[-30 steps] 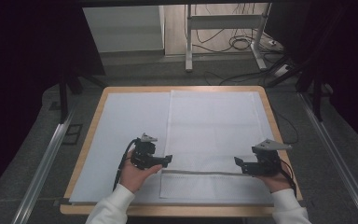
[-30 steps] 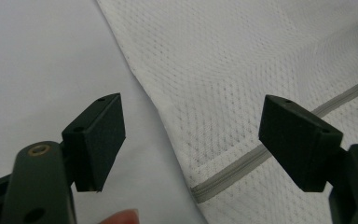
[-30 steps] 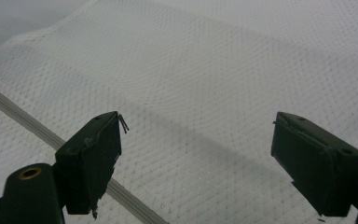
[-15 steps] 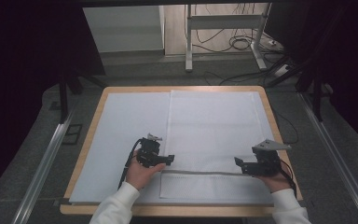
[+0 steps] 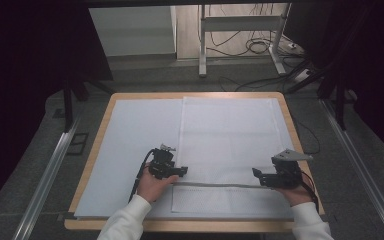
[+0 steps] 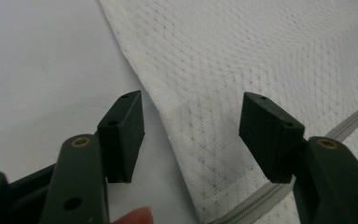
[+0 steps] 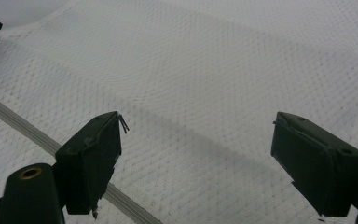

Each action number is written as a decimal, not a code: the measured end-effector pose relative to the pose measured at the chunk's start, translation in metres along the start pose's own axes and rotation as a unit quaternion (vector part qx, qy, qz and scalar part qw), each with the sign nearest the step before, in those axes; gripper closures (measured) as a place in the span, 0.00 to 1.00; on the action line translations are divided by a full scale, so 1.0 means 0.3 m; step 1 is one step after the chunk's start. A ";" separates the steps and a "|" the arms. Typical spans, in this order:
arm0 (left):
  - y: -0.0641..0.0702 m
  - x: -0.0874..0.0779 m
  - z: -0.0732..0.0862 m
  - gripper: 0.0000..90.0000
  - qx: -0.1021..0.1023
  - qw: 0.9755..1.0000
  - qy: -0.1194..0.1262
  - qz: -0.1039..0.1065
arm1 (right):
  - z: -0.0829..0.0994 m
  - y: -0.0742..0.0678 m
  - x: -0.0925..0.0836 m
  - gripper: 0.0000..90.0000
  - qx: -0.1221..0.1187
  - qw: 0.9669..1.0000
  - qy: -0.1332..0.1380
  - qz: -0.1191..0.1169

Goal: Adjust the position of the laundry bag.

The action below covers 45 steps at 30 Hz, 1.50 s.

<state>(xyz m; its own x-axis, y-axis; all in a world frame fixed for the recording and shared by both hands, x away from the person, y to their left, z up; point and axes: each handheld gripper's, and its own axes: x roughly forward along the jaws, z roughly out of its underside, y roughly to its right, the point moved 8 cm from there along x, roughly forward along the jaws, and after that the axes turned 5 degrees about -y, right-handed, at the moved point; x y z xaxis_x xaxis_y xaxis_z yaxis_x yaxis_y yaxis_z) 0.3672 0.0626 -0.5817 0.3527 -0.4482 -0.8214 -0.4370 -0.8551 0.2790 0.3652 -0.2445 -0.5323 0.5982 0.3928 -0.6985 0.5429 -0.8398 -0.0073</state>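
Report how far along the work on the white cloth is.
Done: the white cloth lies flat on the table, its near part folded over along a grey band. In hand: the left gripper straddles the cloth's left edge, jaws just closing, not yet pinching; the right gripper hovers open by the band. Left: gripping and the next fold.

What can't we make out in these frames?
- Left gripper view: near corner of the white cloth, cut off by the bottom edge, between the left gripper's jaws.
- High view: right gripper's jaw gap, too small.
- Right gripper view: cloth's grey seam passes behind a jaw.
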 end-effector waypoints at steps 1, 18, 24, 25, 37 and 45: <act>0.000 0.004 0.000 0.46 0.002 1.000 -0.002 0.001 | 0.000 0.001 0.000 0.17 0.000 1.000 0.000 0.001; 0.002 0.015 0.006 0.64 -0.001 1.000 0.000 0.005 | -0.010 0.027 -0.022 0.17 0.009 1.000 0.012 0.011; 0.006 0.022 0.006 0.78 0.007 1.000 0.002 -0.006 | -0.009 0.025 -0.022 0.17 0.006 1.000 0.011 0.011; 0.006 0.023 0.005 0.81 0.007 1.000 0.003 -0.006 | -0.010 0.027 -0.023 0.18 0.007 1.000 0.012 0.012; -0.004 0.023 0.008 0.95 0.019 1.000 0.008 0.000 | -0.018 0.039 -0.030 0.18 0.018 1.000 0.013 0.017; -0.006 0.024 0.007 0.96 0.022 1.000 0.008 0.006 | -0.024 0.055 -0.025 0.18 0.027 0.999 0.003 0.019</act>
<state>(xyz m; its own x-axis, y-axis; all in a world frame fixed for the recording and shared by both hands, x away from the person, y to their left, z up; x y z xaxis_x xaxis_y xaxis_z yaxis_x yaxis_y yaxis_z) 0.3687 0.0614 -0.5892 0.3602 -0.4627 -0.8100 -0.4773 -0.8375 0.2662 0.3738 -0.2586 -0.5219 0.6208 0.3627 -0.6950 0.4878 -0.8727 -0.0197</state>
